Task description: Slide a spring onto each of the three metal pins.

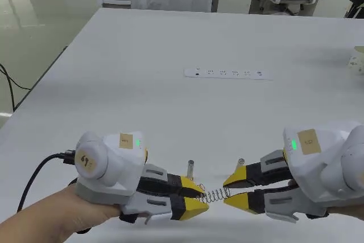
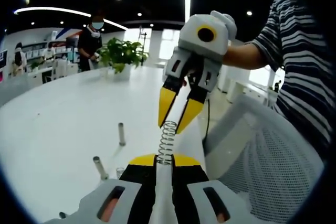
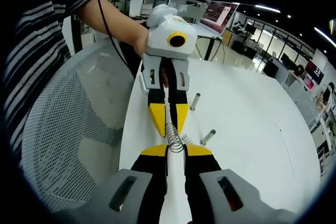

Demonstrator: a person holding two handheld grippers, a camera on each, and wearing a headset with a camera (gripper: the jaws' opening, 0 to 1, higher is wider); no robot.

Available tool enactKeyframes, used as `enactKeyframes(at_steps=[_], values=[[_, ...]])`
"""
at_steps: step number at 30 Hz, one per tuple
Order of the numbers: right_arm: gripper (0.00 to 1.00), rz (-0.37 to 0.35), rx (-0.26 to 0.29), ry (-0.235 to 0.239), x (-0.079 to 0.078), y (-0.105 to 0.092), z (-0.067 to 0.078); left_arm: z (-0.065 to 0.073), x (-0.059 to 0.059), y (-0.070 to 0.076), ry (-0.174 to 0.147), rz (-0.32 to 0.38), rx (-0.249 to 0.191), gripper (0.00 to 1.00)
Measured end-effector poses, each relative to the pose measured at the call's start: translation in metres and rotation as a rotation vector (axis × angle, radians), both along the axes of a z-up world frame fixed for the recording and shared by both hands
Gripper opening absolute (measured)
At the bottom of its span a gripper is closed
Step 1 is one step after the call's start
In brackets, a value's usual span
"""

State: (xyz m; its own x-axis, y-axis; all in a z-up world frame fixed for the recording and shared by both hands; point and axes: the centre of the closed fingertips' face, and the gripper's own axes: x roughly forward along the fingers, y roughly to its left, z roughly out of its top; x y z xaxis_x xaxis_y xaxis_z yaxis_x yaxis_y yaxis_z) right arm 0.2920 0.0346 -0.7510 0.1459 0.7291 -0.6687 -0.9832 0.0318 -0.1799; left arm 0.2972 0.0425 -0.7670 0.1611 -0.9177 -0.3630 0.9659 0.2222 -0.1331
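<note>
I have the thin coiled steel-wire spring (image 1: pixel 215 196) held in the air just above the white tabletop (image 1: pixel 170 101), at 6 o'clock in the head view, bridging my two tools. The left gripper (image 1: pixel 205 198) has its yellow-tipped jaws clamped on one end. The right gripper (image 1: pixel 225 193) has its jaws parted on either side of the other end, and I cannot tell whether they press on the coils or merely bracket them. A short upright grey metal pin (image 1: pixel 190 169) stands at 11 o'clock of the spring and a second pin (image 1: pixel 241 163) at 1 o'clock. Both are near it, neither touches it, and neither carries a spring. A small thing by the left jaw tips may be the third, but it is too small to tell. My worry is the handover. If I ease the left jaws off before the right ones truly bite, the spring drops and can roll away over the near edge. If both grip and I draw the tools apart, the coils stretch or kink. A sideways pinch could squash the bore so it will not pass over a pin. The pins are also close enough that a careless swing of a jaw would knock one. No tray or box holds any of this: the pins rest straight on the tabletop, and a long white power strip (image 1: pixel 227 73) lies well apart at 12 o'clock.
</note>
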Motion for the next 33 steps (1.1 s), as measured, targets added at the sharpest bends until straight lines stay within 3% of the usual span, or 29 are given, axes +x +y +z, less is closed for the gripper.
enactKeyframes(at_steps=[6,33], values=[[0.08,-0.007,0.031,0.008,0.0,0.004,0.005,0.0,0.0,0.0,-0.002,0.002,0.0,0.02],[0.09,0.025,0.086,-0.055,-0.002,0.033,0.017,-0.004,0.0,-0.003,-0.022,-0.003,0.031,0.02]])
